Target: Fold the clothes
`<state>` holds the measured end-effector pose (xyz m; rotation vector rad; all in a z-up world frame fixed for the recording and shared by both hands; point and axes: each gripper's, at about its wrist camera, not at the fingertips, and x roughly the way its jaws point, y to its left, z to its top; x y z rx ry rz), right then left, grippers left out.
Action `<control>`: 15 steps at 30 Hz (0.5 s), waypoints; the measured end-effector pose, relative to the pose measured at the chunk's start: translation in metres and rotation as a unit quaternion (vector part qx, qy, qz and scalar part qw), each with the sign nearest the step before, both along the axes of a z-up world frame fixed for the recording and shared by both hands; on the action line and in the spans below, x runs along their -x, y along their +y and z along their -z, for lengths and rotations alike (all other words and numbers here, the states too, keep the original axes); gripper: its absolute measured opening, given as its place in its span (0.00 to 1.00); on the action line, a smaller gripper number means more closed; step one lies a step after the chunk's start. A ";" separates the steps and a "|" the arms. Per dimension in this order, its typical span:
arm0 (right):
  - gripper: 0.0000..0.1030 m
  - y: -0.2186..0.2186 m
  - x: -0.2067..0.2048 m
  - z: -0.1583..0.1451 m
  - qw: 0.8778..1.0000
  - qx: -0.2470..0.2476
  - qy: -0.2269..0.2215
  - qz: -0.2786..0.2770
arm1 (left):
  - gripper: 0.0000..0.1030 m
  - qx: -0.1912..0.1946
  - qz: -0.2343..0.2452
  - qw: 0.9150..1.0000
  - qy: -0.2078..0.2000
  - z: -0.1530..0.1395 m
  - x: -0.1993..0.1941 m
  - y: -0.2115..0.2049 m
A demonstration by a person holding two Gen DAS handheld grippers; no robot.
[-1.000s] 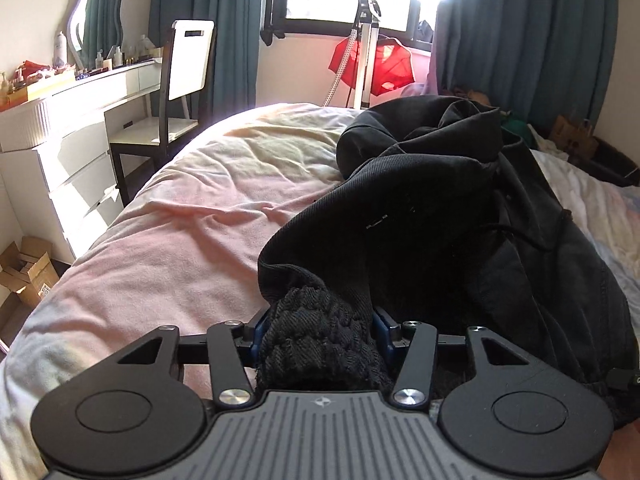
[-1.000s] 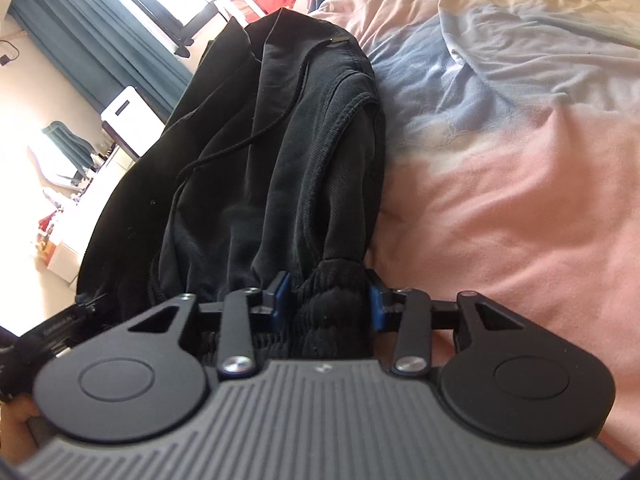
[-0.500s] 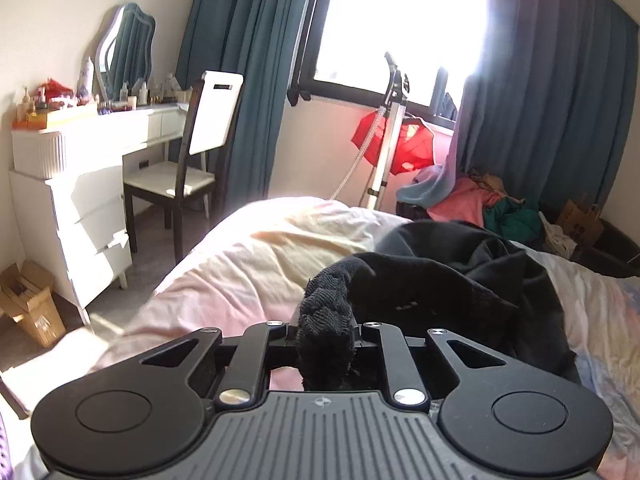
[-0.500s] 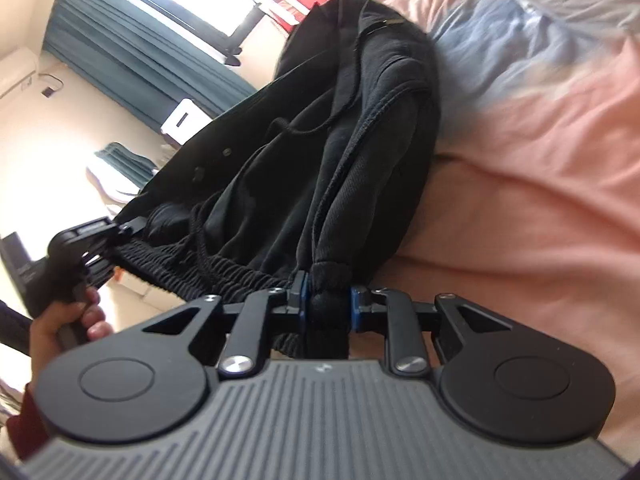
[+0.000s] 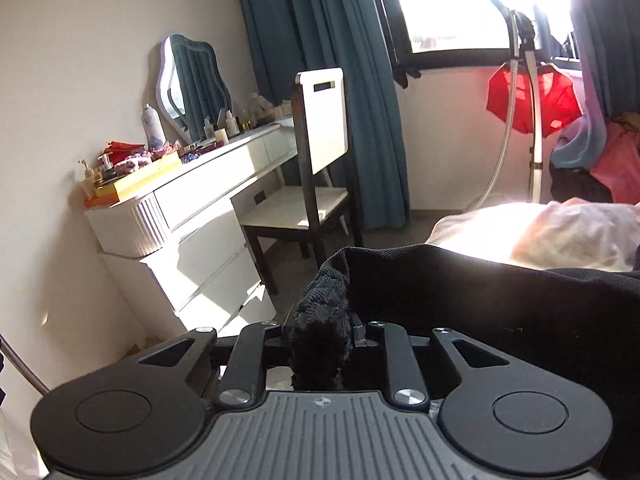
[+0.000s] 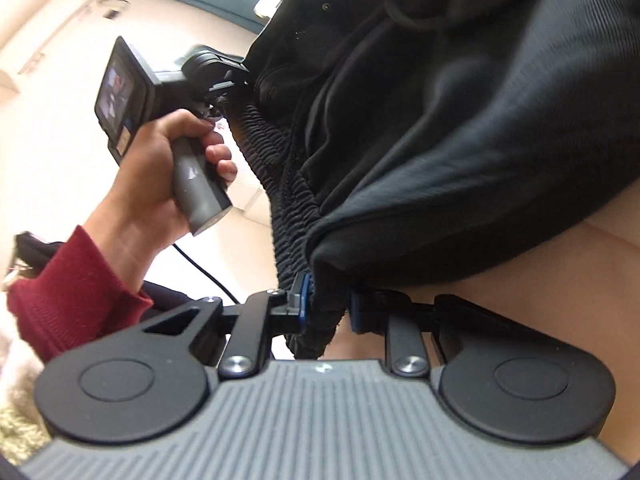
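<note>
While both clamp, black garment (image 5: pixel 500 300) waistband between left gripper (image 5: pixel 320 336), right gripper (image 6: pixel 326 308)

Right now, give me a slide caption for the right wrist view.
Right gripper and left gripper stretch the black garment's ribbed waistband between them.

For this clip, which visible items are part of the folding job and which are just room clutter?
In the job:
black garment
left gripper
right gripper
bed

Just lying about:
chair
dressing table
mirror
red cloth
</note>
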<state>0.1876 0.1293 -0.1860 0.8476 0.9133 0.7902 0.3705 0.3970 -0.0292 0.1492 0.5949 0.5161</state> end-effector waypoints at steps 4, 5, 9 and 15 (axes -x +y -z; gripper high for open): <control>0.22 0.004 -0.009 0.001 0.999 0.029 -0.025 -0.020 | 0.26 0.010 -0.014 1.000 -0.002 0.025 -0.005 0.003; 0.23 0.004 -0.010 -0.004 0.999 0.038 -0.030 -0.024 | 0.31 0.009 -0.020 1.000 0.002 0.027 -0.003 0.002; 0.37 0.006 0.000 -0.019 0.996 0.065 -0.041 -0.043 | 0.67 0.018 -0.033 0.999 0.016 0.021 0.011 -0.003; 0.79 -0.015 0.038 -0.057 0.986 0.112 -0.096 -0.071 | 1.00 0.040 -0.001 0.998 0.046 0.004 0.064 -0.041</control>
